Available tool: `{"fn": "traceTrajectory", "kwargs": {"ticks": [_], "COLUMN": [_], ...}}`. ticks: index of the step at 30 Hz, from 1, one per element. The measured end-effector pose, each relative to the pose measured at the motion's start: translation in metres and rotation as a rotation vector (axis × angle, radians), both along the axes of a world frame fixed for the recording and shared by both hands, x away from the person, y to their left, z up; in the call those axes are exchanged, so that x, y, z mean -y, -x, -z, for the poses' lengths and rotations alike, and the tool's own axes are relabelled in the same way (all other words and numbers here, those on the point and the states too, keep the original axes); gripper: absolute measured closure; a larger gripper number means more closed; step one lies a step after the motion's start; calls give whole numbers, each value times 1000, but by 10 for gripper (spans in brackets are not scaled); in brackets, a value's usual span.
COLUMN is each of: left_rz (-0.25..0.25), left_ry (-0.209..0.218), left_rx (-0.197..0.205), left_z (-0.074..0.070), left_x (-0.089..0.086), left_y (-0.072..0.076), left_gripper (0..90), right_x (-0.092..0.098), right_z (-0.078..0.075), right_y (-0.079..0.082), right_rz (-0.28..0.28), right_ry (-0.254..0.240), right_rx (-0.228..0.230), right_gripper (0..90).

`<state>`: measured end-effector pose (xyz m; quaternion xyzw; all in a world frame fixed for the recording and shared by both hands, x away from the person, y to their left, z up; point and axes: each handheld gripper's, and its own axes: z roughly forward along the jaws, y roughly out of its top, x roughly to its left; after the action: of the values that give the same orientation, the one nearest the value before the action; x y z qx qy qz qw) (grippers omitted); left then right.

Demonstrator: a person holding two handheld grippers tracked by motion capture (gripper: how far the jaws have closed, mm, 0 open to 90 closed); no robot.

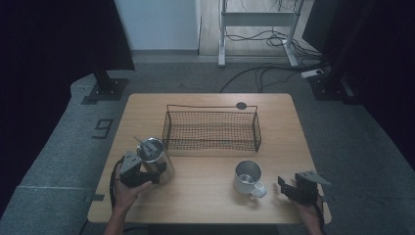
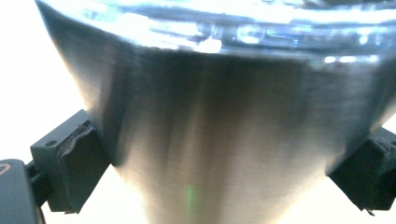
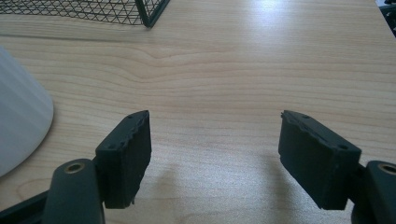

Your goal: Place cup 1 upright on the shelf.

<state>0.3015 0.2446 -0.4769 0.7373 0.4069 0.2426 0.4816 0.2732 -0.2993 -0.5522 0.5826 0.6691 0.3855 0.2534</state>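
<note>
Steel cup (image 1: 155,152) clamped between left tongs (image 1: 157,169) near the desk's (image 1: 205,196) left front, just off the left end of the wire basket (image 1: 212,128); seen close in the left gripper view as brushed metal (image 2: 224,140) pressed by both pads (image 2: 79,163). No brand or lettering legible on it. Right tongs (image 1: 286,188) spread wide and holding nothing, over bare wood at the right front, beside a white-handled mug (image 1: 248,178). Dark mark shaped like a 9 (image 1: 103,129) on the floor left of the desk.
</note>
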Motion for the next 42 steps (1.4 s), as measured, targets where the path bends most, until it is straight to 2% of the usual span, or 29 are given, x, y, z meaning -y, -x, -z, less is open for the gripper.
{"fn": "traceTrajectory", "kwargs": {"ticks": [5, 8, 13, 42], "left_rz": [-3, 3, 5, 39], "left_ry": [-10, 4, -4, 17], "left_rx": [13, 20, 27, 49], "left_z": [-9, -15, -18, -39], "left_x": [1, 2, 4, 17], "left_y": [-2, -4, -6, -32], "left_gripper": [44, 44, 44, 44], "right_x": [0, 0, 0, 0], "right_z": [0, 0, 0, 0], "right_y": [0, 0, 0, 1], "right_rz": [-1, 0, 3, 22], "right_ry": [3, 4, 7, 17], "right_rx": [0, 1, 4, -3], "right_gripper": [252, 252, 252, 256]}}
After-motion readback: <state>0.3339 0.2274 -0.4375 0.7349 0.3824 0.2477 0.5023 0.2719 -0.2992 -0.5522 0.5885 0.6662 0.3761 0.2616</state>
